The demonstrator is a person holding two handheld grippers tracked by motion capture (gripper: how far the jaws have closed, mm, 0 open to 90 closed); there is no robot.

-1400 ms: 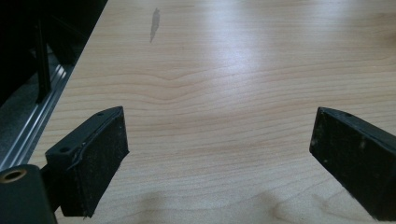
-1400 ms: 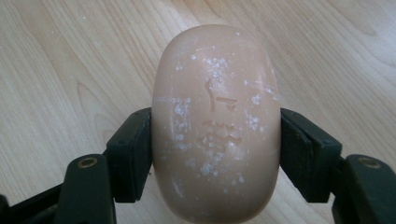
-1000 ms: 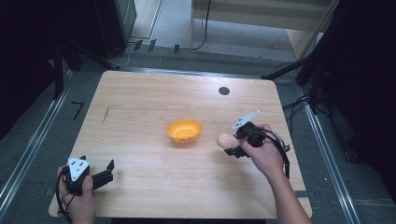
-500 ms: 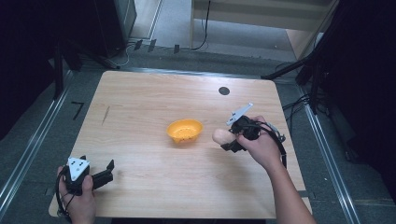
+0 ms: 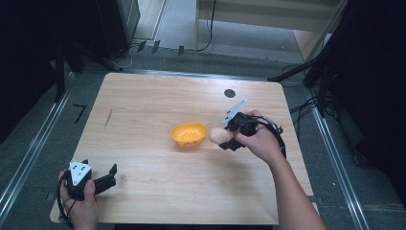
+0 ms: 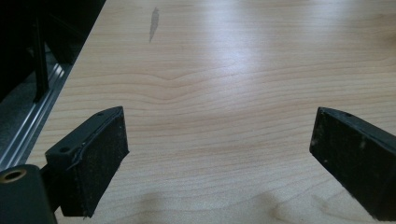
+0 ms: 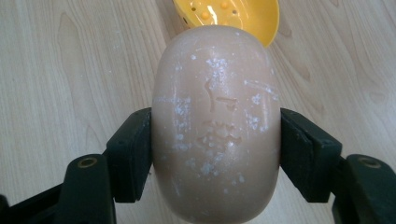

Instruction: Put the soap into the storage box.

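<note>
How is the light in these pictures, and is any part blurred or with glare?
High view: table evenly lit, surroundings dark. Left gripper view: pale glare on the far wood, soft shadows beneath the jaws. Right gripper view: soap bar sharp, its scratches readable; yellow bowl slightly soft.

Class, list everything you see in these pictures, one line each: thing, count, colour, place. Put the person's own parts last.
Soap bar: one, beige, clamped in the right gripper just right of the dish.
Dish: one, orange-yellow, mid-table.
Table: one, light wood, with a black round spot near its far edge.
Left gripper: one, black, jaws apart, near left corner.
Right gripper: one, black, shut on the soap.
Hands: two, left, right.
</note>
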